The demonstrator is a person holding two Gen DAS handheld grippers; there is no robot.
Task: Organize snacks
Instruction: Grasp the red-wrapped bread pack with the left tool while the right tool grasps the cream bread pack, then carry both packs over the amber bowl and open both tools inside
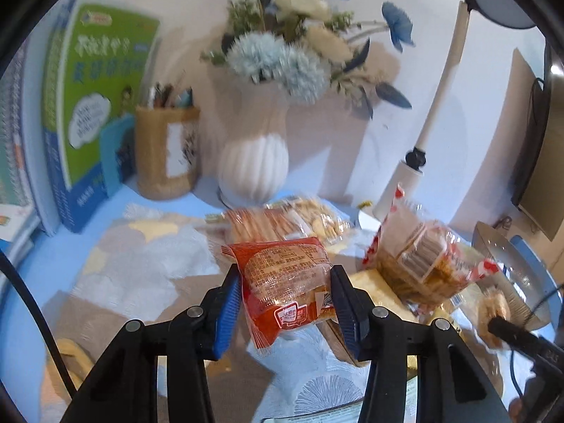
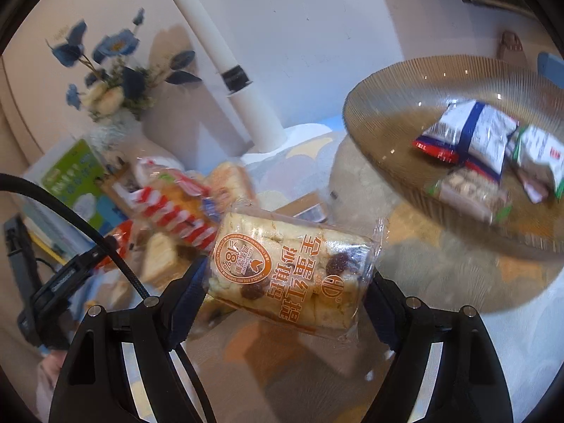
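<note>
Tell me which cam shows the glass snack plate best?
Right wrist view: the ribbed glass plate fills the upper right, with its near rim and several snack packets inside visible. The left wrist view catches only a cropped part of the plate at the right edge, its contents mostly unclear.

A home desk: flower vase (image 1: 252, 165), books (image 1: 88, 105), pen holder (image 1: 167, 151).
</note>
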